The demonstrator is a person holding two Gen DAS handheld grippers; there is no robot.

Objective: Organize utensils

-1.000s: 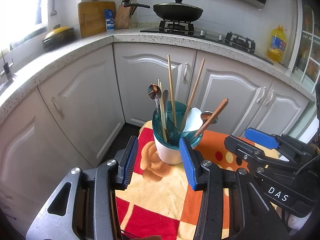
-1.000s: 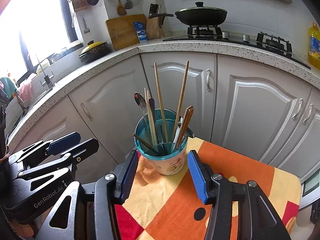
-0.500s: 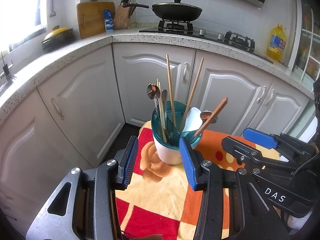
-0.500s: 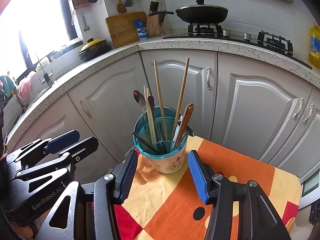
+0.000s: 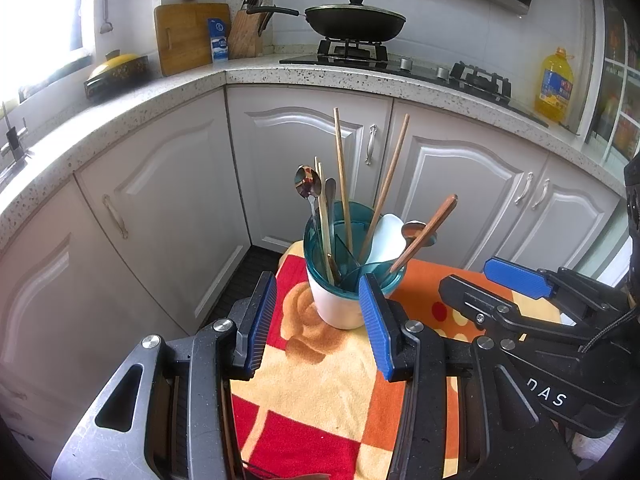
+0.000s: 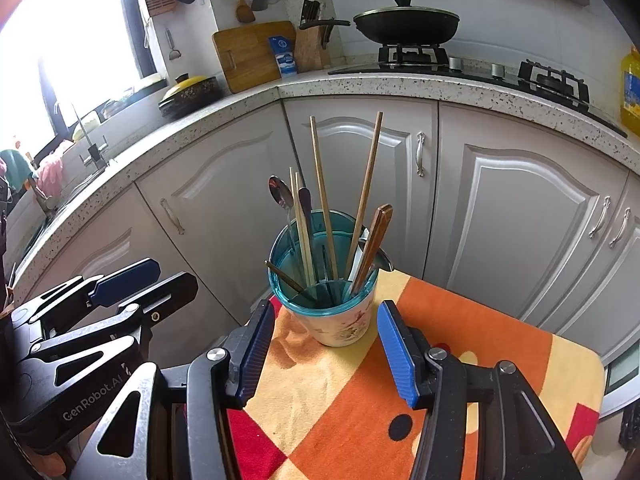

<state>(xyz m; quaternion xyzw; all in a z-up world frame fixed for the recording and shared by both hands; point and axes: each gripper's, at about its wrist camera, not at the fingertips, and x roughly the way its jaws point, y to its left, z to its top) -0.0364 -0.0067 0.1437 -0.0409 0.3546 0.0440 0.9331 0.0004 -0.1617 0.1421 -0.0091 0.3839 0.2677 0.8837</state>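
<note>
Right gripper body, left wrist view: white letters "nAS", first letter partly cut off
Left gripper body, right wrist view: "GenRobot.AI" in pale print
Blue carton by the cutting board: print too small to read
Oil bottle label: unreadable

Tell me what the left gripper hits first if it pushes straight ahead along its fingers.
Most likely the utensil cup: it stands on the cloth just ahead of the open left gripper, centred between its fingers. Depth is uncertain, but nothing else shows in between.
</note>
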